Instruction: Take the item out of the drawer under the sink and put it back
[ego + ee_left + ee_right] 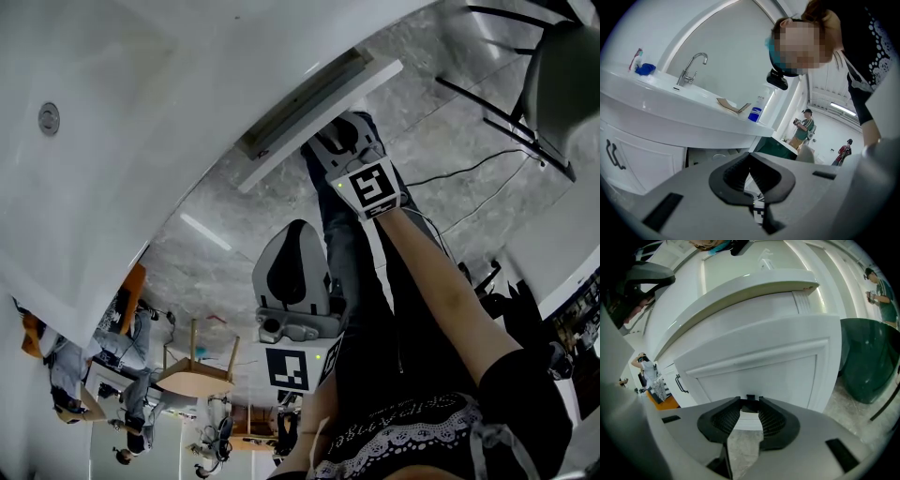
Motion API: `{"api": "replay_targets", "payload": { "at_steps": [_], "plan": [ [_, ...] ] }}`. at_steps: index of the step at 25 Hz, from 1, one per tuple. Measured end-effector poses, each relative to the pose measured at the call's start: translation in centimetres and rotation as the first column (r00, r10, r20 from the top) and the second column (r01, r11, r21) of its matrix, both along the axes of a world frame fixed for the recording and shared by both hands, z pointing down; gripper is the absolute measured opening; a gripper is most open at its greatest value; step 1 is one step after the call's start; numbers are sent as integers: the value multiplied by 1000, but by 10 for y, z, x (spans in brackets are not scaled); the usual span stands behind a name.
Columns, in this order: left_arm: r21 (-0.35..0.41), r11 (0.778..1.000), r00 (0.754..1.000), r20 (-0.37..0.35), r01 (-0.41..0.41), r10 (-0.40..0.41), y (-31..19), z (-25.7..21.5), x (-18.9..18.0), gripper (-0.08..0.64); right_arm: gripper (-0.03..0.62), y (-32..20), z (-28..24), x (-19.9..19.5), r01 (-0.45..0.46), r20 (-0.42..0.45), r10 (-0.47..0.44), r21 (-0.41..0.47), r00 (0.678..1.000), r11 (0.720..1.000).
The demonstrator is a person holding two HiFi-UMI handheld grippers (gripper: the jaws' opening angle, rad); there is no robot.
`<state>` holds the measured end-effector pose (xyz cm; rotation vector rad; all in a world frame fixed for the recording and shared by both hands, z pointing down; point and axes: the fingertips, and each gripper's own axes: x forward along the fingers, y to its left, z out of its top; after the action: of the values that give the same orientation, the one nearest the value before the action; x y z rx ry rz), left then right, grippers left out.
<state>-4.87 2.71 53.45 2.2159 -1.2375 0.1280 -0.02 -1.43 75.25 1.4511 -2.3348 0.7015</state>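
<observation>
1. The drawer under the sink stands pulled out. The right gripper has its jaws closed narrowly on the handle.
2. The left gripper has its jaws together and carries nothing.
3. The item is in no view and is presumably in the drawer. Removal and return look outstanding.
4. The head view shows the drawer interior only as a thin strip.

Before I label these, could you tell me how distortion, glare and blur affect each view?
Head view: heavy fisheye bends the drawer; light streak on the floor. Left gripper view: sharp faucet, dark corners. Right gripper view: bowed drawer, dark rim.
</observation>
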Motion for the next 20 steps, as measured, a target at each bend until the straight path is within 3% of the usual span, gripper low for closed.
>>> {"api": "replay_targets", "payload": {
  "at_steps": [20],
  "plan": [
    [2, 1000, 1000, -8, 5, -5, -2, -4, -10, 3, 132, 1, -2, 1, 1, -21, -1, -8, 1000, 1000]
  ]
}}
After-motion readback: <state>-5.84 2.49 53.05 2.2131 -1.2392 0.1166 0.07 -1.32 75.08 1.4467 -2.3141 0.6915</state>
